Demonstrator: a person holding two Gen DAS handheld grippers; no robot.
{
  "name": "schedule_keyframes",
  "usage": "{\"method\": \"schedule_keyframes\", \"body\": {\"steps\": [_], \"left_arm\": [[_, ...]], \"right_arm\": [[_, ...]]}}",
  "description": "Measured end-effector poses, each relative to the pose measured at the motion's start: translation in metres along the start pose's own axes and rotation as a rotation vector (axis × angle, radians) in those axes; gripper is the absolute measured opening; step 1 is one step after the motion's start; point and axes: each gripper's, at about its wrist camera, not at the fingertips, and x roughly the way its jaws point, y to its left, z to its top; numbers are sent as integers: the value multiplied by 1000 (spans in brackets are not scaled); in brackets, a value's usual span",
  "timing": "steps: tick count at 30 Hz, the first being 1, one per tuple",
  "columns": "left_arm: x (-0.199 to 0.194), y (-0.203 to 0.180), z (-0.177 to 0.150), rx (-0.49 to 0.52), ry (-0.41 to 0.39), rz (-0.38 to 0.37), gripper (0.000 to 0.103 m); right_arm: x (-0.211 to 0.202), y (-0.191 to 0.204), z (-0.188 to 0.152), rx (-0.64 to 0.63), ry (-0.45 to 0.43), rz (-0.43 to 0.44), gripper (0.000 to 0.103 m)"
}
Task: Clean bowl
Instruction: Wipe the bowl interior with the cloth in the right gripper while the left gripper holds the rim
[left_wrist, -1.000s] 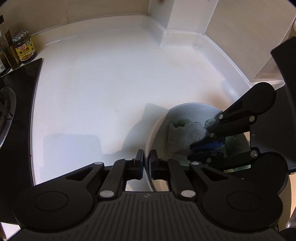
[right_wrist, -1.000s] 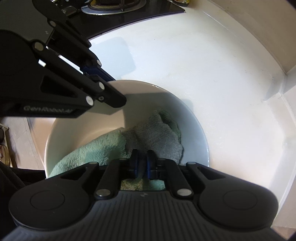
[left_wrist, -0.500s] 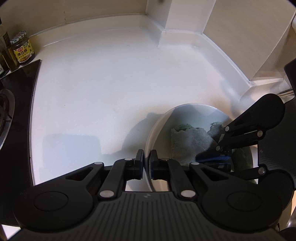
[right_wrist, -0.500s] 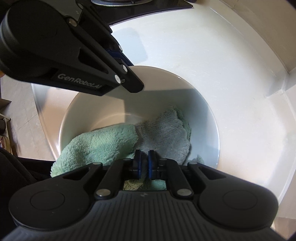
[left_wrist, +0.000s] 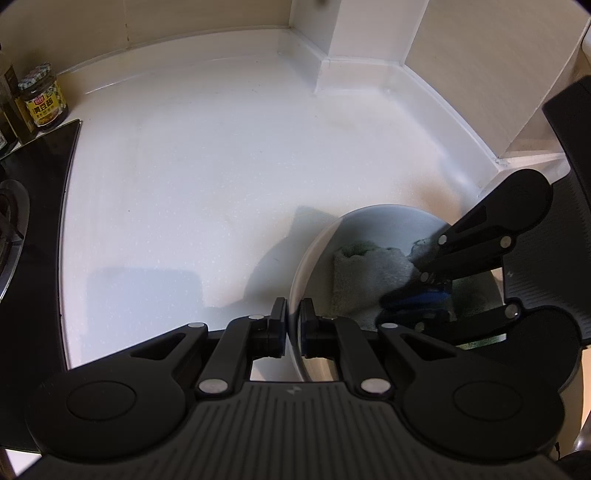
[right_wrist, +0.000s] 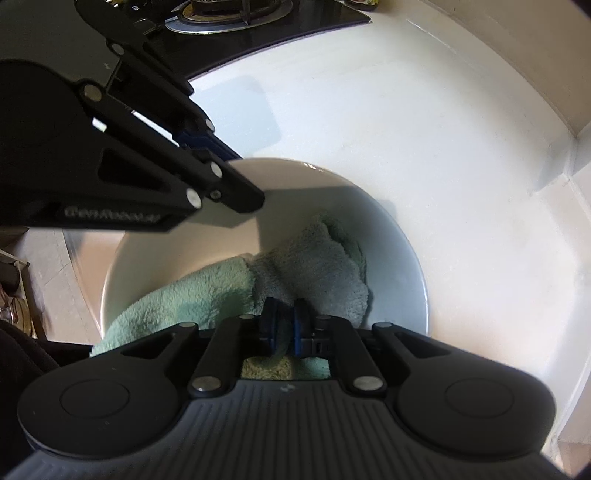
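A white bowl (left_wrist: 384, 225) (right_wrist: 388, 236) sits on the white counter near its front edge. My left gripper (left_wrist: 293, 325) is shut on the bowl's near rim and holds it. It shows in the right wrist view at the bowl's far left rim (right_wrist: 201, 147). My right gripper (right_wrist: 283, 326) is shut on a green fluffy cloth (right_wrist: 314, 266) and presses it inside the bowl. In the left wrist view the cloth (left_wrist: 369, 269) lies in the bowl under the right gripper (left_wrist: 428, 291).
A black gas hob (right_wrist: 236, 22) (left_wrist: 33, 206) lies at the counter's left. A sauce jar (left_wrist: 42, 99) and bottles stand behind it. White counter (left_wrist: 221, 177) stretches to the tiled back wall and a boxed corner (left_wrist: 354, 40).
My right gripper has swept the cloth round inside the bowl, first toward the near side, then back. The left gripper keeps its hold on the rim.
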Motion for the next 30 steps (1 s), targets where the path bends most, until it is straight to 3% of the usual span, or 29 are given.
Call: {"method": "schedule_keyframes", "body": {"steps": [11, 20, 26, 29, 30], "left_arm": [[-2, -4, -1, 14, -2, 8, 4], [-2, -1, -2, 5, -7, -5, 4], [-1, 0, -2, 5, -12, -8, 4], [0, 0, -2, 5, -13, -8, 4], [1, 0, -2, 4, -13, -9, 4]], "right_arm": [[15, 40, 7, -51, 2, 16, 7], [38, 44, 22, -9, -29, -40, 5], [29, 41, 17, 81, -106, 24, 5], [34, 46, 19, 83, -116, 12, 5], [24, 78, 28, 81, -116, 12, 7]]}}
